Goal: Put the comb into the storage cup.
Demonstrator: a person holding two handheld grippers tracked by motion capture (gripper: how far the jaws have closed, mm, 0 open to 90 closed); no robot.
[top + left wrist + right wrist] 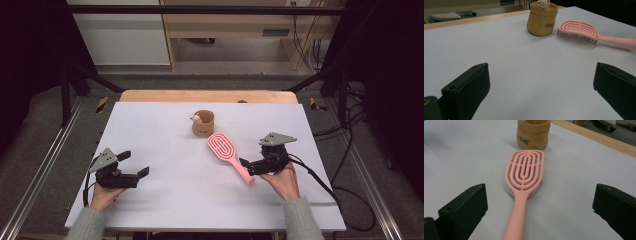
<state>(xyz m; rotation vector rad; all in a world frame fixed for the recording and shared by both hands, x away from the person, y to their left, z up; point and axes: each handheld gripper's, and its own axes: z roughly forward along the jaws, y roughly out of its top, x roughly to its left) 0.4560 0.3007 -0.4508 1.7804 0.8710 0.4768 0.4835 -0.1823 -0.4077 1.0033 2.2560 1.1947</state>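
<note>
Pink hairbrush (229, 156) lies flat on the white worktop (165, 195), bristles down, right of centre in the high view, head toward the upper left, handle running to the lower right. Right tongs (243, 165) sit at the handle's end, jaws spread wide, gripping nothing. In the right gripper view the brush (524, 185) fills the middle of the frame, its handle running down between the two black jaws at the lower corners, clear of both.

Left tongs (135, 163) are at lower left of the high view, also released, jaws apart over bare worktop, well apart from the brush. A hand holds each one from the bottom edge, grey sleeves showing.

Small tan paper-like pouch (203, 123) stands upright just above the brush head in the high view, near it but not touching, with a small pale toy figure (196, 118) peeking over its rim. The left gripper view has the pouch (541, 21) at top centre and the brush (584, 31) to its right, bristles against the surface.
</note>
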